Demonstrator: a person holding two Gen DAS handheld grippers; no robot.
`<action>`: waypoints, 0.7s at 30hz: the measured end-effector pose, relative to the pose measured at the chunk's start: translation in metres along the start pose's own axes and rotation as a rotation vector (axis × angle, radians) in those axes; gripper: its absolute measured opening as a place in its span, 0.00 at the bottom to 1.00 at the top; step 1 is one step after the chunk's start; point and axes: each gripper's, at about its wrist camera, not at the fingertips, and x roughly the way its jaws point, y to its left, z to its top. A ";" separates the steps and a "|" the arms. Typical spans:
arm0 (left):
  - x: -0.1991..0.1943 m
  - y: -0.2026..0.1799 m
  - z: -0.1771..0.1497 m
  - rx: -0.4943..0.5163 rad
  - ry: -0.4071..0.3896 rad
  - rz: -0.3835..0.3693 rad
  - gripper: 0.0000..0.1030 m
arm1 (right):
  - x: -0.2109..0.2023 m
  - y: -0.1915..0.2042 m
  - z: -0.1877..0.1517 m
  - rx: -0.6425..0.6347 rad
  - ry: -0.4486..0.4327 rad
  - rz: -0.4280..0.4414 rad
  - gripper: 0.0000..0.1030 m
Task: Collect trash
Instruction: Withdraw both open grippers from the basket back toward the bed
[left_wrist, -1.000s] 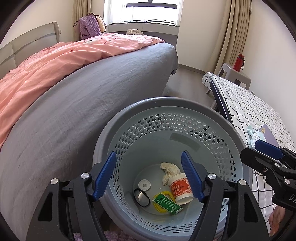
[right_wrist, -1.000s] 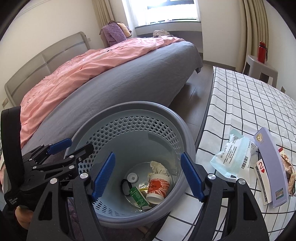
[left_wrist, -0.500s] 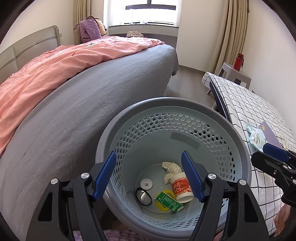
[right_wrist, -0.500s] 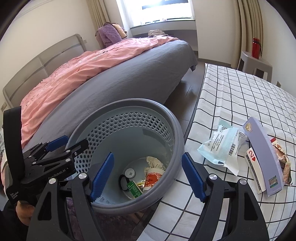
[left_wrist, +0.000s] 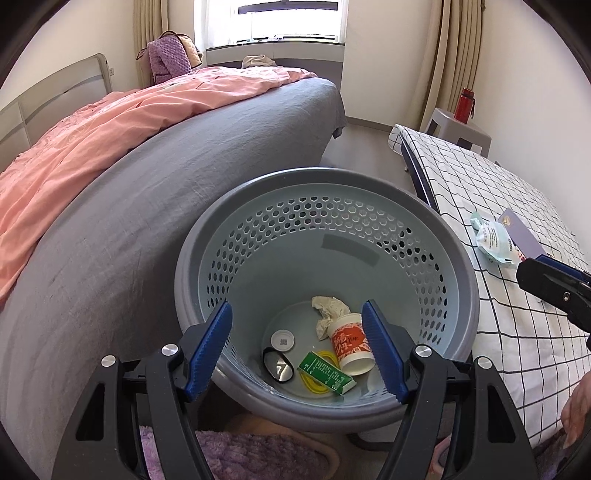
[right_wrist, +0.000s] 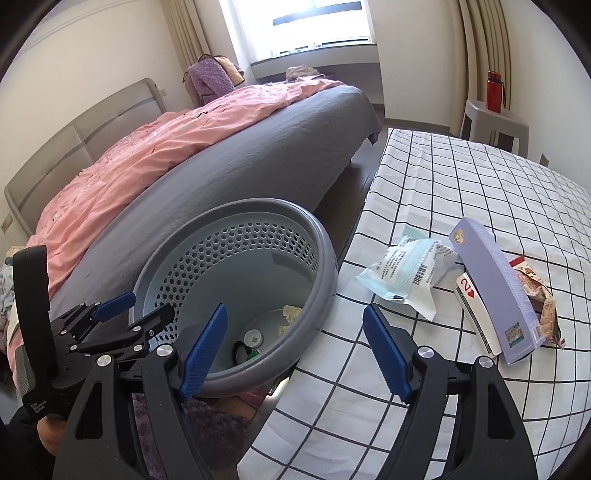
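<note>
Basket (left_wrist: 458, 280): beside checked bed (right_wrist: 461, 177) for drop-offs. Left hand-held gripper (left_wrist: 297, 345), right hand-held gripper (right_wrist: 295, 347): both spread, empty. Wrapper (right_wrist: 402, 275): uncollected.

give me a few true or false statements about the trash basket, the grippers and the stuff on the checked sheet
1. The grey basket holds a paper cup and a green carton. True.
2. The right gripper is shut on the blue wrapper. False: it is open and empty, and the wrapper lies on the checked sheet.
3. The left gripper is open above the basket. True.
4. The purple box lies in the basket. False: it sits on the sheet.
</note>
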 end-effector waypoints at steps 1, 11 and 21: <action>-0.002 -0.003 -0.001 0.004 0.002 -0.001 0.68 | -0.003 -0.002 -0.001 0.005 -0.003 0.000 0.72; -0.031 -0.044 0.000 0.059 -0.035 -0.025 0.68 | -0.039 -0.030 -0.014 0.051 -0.051 -0.005 0.73; -0.050 -0.107 0.003 0.115 -0.049 -0.083 0.68 | -0.076 -0.083 -0.037 0.126 -0.072 -0.048 0.74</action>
